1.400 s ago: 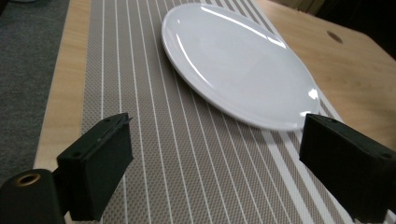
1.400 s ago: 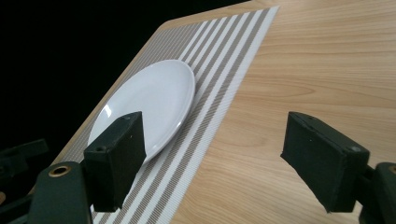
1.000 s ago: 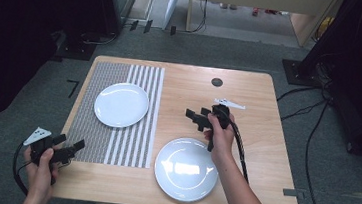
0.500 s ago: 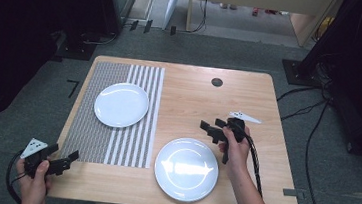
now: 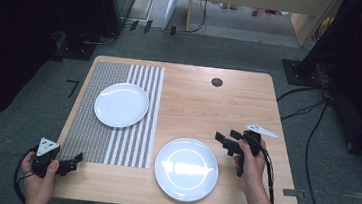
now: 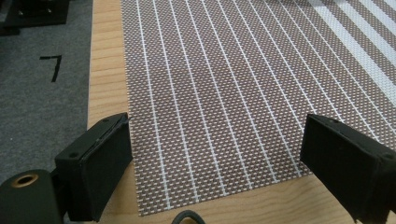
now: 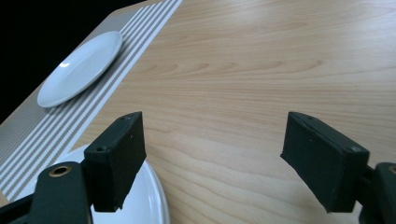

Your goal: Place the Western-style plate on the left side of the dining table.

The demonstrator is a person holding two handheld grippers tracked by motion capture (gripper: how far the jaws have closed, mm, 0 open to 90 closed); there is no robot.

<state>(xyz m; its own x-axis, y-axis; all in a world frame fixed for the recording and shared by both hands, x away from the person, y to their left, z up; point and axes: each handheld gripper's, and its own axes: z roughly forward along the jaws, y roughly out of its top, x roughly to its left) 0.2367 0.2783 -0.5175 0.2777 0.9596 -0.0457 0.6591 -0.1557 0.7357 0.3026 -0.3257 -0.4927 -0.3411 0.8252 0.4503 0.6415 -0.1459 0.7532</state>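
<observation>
Two white plates are on the wooden table. One plate rests on the brown striped placemat at the left; the other plate lies on bare wood near the front. My left gripper is open over the placemat's front left corner, holding nothing. My right gripper is open just right of the near plate, its jaws wide apart above the wood.
A small dark round grommet is set in the table's far side. Cables trail over the grey carpet at the right. A black tape mark lies on the floor left of the table.
My left gripper has drawn back toward the table's front left corner. My right gripper has moved right and toward me, ending beside the near plate.
</observation>
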